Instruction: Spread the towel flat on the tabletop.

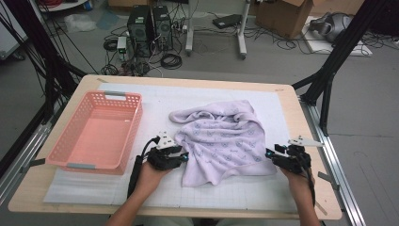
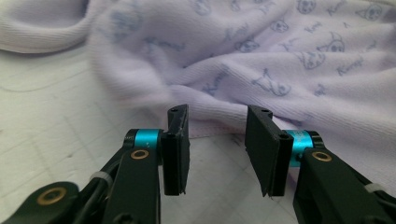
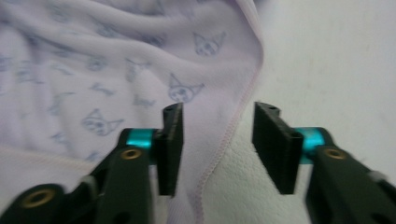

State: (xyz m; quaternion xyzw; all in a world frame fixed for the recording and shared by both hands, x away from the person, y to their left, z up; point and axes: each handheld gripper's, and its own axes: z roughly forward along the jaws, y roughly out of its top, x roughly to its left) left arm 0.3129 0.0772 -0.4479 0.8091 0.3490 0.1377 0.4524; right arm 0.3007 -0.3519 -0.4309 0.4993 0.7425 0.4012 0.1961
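A pale lilac towel [image 1: 221, 136] printed with small cat faces lies crumpled on the white grid mat, right of centre. My left gripper [image 1: 184, 155] sits low at the towel's left edge. In the left gripper view its jaws [image 2: 217, 140] stand apart, and the towel's [image 2: 280, 56] hem lies just beyond the tips, untouched by the pads. My right gripper [image 1: 269, 153] is at the towel's right edge. In the right gripper view it [image 3: 217, 140] stands open, with the stitched hem of the towel [image 3: 93, 70] running on the mat between the two jaws.
A pink plastic basket [image 1: 136, 122] stands on the left of the mat [image 1: 155, 96], close to my left hand. The wooden table's edge [image 1: 301, 117] runs along the right. Computer towers, cables and boxes lie on the floor beyond the table.
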